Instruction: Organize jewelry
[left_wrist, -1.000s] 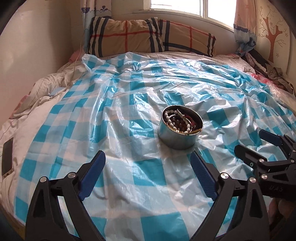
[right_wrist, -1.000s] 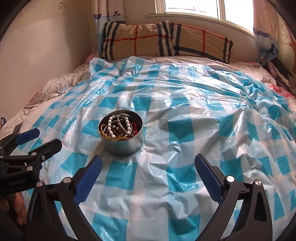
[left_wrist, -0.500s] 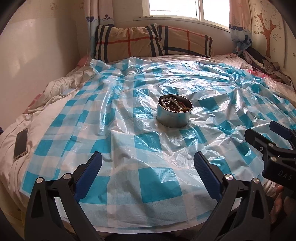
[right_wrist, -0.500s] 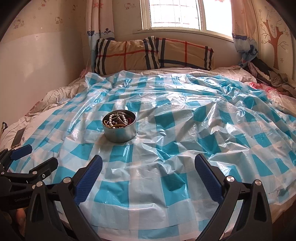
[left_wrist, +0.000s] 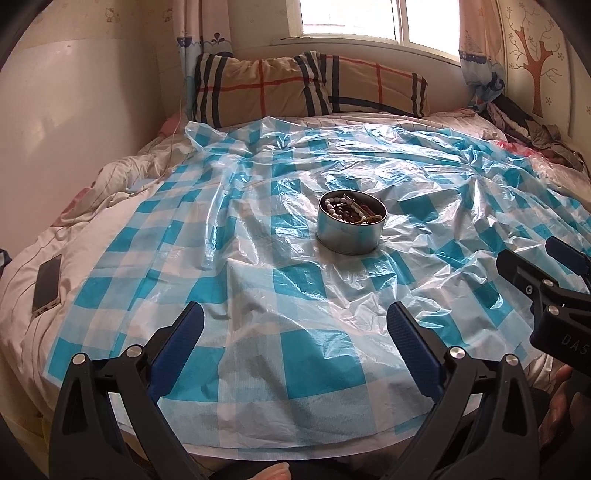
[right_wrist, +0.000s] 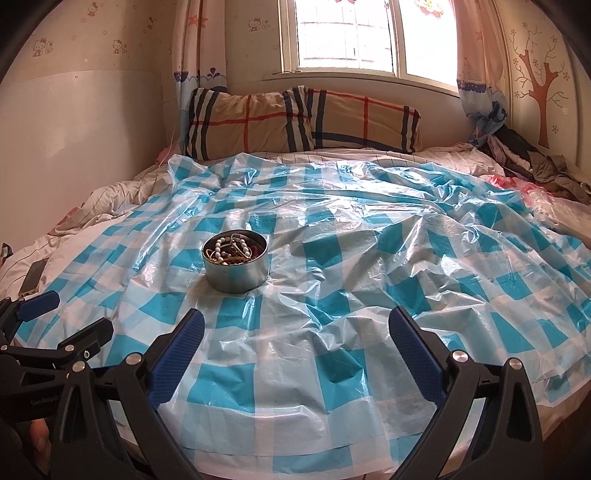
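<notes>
A round metal tin (left_wrist: 351, 232) stands on the blue-and-white checked plastic sheet (left_wrist: 295, 347) on the bed. It holds jewelry (left_wrist: 349, 210): white and brown bead strings, a gold chain and metal rings. The tin also shows in the right wrist view (right_wrist: 236, 269), with the jewelry (right_wrist: 232, 251) inside. My left gripper (left_wrist: 295, 332) is open and empty, well short of the tin. My right gripper (right_wrist: 295, 336) is open and empty, near the bed's front edge, right of the tin. Each gripper shows at the edge of the other's view.
A phone (left_wrist: 46, 284) lies on the quilt at the left edge of the bed. Plaid pillows (left_wrist: 306, 86) lean against the wall under the window. A pile of clothes (left_wrist: 528, 129) lies at the back right. A white wall panel stands at the left.
Both grippers have drawn back from the tin toward the bed's front edge and risen. The tin now looks smaller and farther. Both stay open and empty.
</notes>
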